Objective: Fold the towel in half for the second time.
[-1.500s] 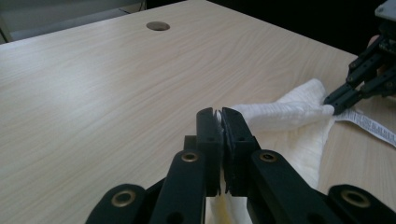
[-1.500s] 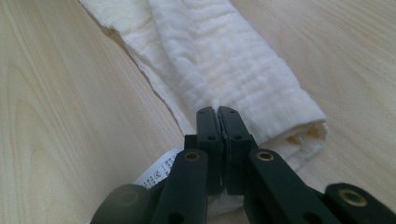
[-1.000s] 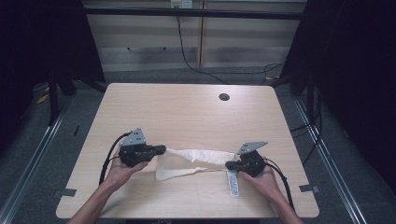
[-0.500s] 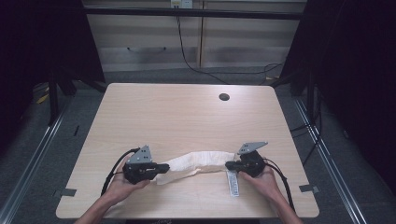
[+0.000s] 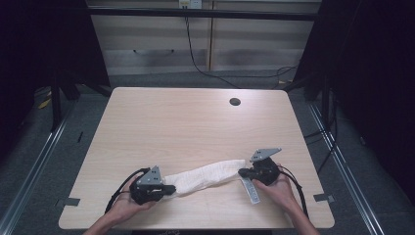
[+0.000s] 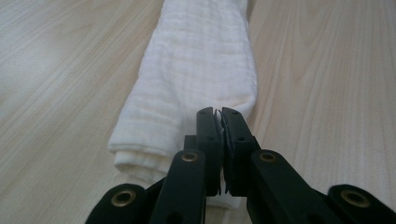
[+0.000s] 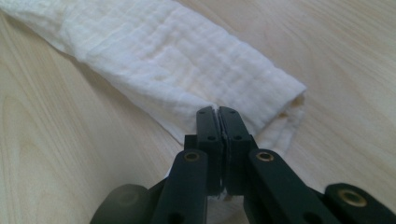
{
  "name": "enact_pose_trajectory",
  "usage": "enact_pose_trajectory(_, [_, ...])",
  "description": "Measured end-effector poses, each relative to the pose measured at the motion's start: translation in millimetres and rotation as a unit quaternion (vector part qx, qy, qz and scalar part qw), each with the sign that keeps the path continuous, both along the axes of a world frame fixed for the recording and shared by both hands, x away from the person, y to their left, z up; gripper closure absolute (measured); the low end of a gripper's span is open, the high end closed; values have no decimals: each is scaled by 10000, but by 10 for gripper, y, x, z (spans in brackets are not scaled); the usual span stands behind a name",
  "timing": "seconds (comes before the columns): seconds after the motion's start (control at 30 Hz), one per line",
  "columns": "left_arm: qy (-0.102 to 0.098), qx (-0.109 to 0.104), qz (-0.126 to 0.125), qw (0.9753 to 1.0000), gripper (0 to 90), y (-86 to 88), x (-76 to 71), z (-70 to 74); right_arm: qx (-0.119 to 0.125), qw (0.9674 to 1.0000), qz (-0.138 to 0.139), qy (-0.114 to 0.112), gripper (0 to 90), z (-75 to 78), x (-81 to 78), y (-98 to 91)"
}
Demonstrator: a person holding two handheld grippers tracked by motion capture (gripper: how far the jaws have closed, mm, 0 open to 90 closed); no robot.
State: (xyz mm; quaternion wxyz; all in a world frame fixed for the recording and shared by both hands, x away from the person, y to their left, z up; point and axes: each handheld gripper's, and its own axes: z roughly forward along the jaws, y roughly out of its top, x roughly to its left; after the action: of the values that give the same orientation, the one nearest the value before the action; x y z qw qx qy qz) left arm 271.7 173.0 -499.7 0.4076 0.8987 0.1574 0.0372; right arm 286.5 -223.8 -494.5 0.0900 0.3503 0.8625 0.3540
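- The folded white cloth (image 5: pixel 205 177) lies stretched across the wooden table's (image 5: pixel 186 127) near edge, between both grippers.
- Left gripper (image 5: pixel 169 190) pinches one end.
- Right gripper (image 5: pixel 242 172) clamps the other end.

This looks like a lab or test room. A plain wooden counter (image 5: pixel 195 132) stands between metal rails (image 5: pixel 29 161) on a grey floor (image 5: pixel 352 147). Black curtains (image 5: pixel 377 73) hang at both sides, and a cable (image 5: pixel 195 54) runs down past drawers (image 5: pixel 147 51) behind.
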Motion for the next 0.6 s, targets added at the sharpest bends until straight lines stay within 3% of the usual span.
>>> enact_pose_trajectory(0.27, [-144, 39, 92, 9998, 870, -1, 7, -6, -155, 9997, -145, -115, 887, 27, -142, -84])
enact_pose_trajectory(0.6, [-105, -105, 513, 9986, 869, 61, 299, -45, 14, 9995, -247, -213, 886, -19, -187, -83])
